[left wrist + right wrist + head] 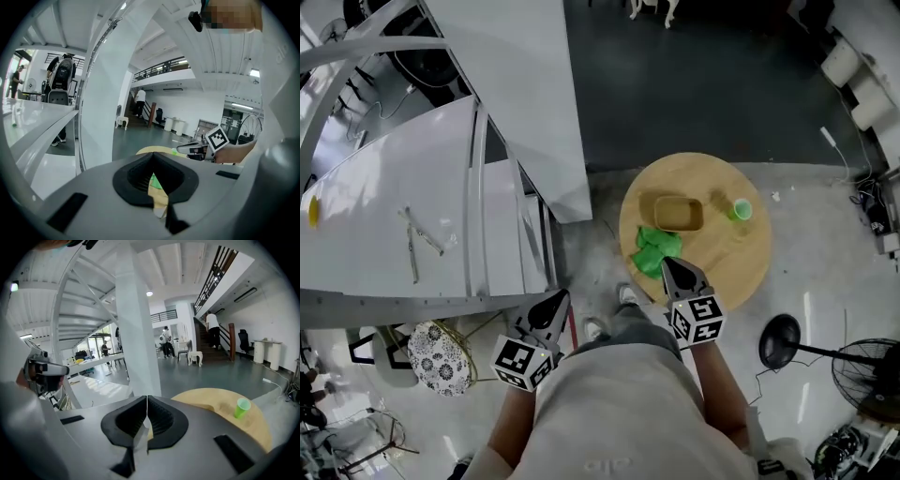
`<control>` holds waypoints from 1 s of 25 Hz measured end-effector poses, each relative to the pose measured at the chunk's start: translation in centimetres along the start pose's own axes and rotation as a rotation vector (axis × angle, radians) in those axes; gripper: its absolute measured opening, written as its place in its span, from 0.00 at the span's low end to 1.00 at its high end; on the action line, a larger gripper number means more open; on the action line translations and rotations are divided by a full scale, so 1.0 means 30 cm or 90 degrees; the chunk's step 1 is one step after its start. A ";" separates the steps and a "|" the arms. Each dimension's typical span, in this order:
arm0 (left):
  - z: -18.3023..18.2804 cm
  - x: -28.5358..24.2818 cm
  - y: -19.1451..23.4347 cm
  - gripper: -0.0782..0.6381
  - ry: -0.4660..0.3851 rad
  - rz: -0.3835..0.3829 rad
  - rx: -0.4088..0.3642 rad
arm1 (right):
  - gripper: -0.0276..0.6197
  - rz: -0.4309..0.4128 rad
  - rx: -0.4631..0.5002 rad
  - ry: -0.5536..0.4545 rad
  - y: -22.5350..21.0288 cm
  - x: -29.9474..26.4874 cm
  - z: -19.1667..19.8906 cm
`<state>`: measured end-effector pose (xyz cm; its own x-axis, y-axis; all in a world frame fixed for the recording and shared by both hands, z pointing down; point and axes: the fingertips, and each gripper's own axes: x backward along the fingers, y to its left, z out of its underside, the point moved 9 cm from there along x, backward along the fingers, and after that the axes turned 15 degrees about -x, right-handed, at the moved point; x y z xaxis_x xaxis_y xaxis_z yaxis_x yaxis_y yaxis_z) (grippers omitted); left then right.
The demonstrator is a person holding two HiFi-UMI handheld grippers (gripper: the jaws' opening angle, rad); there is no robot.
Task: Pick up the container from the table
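The container [672, 212], a shallow tan rectangular dish, lies on the round wooden table [741, 267] beside a crumpled green cloth [654, 251] and a small green cup [741, 209]. My right gripper [666, 263] is shut and empty. Its tip hangs over the table's near edge at the cloth, short of the container. My left gripper [562, 296] is also shut and empty, off the table to the left over the floor. In the right gripper view, the shut right gripper [147, 398] faces the table [220, 401] and cup [242, 407]. The left gripper [153, 155] points toward the table edge.
A white staircase structure [441, 206] and column stand close on the left. A black floor stand [780, 342] and a fan [867, 375] sit right of the table. A patterned stool [439, 356] is at lower left. Cables lie at far right.
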<state>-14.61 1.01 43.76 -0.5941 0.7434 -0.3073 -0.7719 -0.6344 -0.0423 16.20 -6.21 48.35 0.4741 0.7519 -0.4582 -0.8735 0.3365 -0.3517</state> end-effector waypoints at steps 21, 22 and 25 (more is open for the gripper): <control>0.001 -0.119 0.163 0.13 0.088 -0.174 0.083 | 0.25 0.089 -0.006 0.190 -0.403 -0.670 0.008; 0.005 -0.113 0.156 0.13 0.093 -0.181 0.088 | 0.28 0.092 -0.007 0.200 -0.415 -0.691 0.020; 0.016 -0.099 0.141 0.13 0.108 -0.200 0.099 | 0.29 0.110 -0.011 0.224 -0.449 -0.748 0.048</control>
<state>-16.23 -3.78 44.96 -0.2881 0.8424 -0.4554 -0.9429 -0.3325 -0.0185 17.18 -26.82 64.54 0.3315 0.5556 -0.7625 -0.9433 0.2104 -0.2568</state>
